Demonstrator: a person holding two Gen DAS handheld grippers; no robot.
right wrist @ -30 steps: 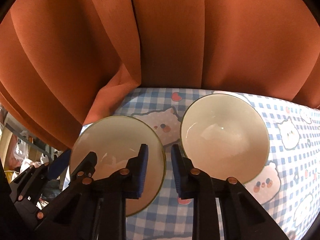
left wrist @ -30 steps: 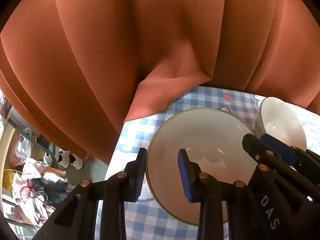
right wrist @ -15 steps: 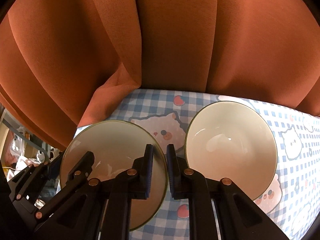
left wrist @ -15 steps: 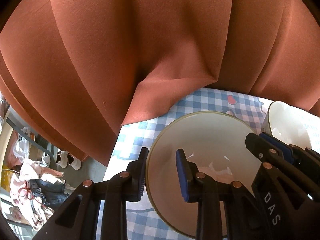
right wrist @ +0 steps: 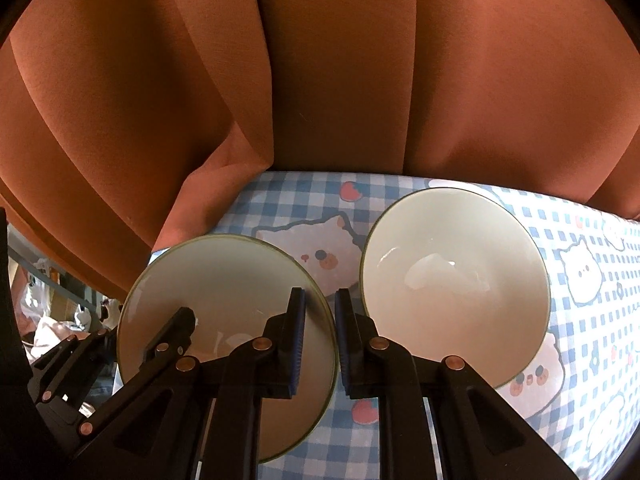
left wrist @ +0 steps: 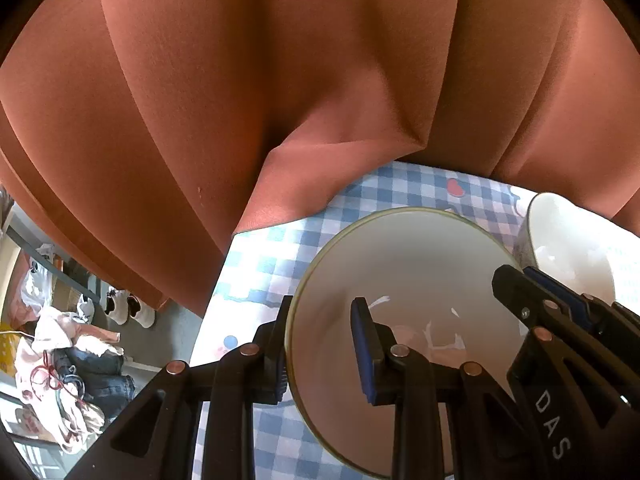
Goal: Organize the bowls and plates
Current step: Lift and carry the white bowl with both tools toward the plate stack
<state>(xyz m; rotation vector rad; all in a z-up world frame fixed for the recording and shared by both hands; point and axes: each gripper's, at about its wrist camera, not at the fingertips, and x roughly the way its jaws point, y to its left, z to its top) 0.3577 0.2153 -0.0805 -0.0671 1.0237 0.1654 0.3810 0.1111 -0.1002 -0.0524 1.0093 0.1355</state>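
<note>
We look down along two black grippers at a table covered by a blue-and-white checked cloth printed with cartoon animal faces and strawberries. An orange curtain hangs behind the table and fills the upper part of both views.

Two cream dishes sit on the cloth. We take the plate as our landmark: a shallow round plate near the cloth's left edge. Just to its right, with a narrow strip of cloth between them, stands a deeper bowl, upright and empty.

Our left gripper straddles the plate's left rim, one blue-padded finger outside it and one over the plate's inside. The gap between them is still visible, so we cannot tell whether the pads press on the rim.

Our right gripper has just been closing on the plate's right rim. Its blue pads stand nearly together with the rim between them, clamping the plate's edge beside the bowl.

Left of the plate, past the table edge, we see the floor with shoes and a heap of clothes.
</note>
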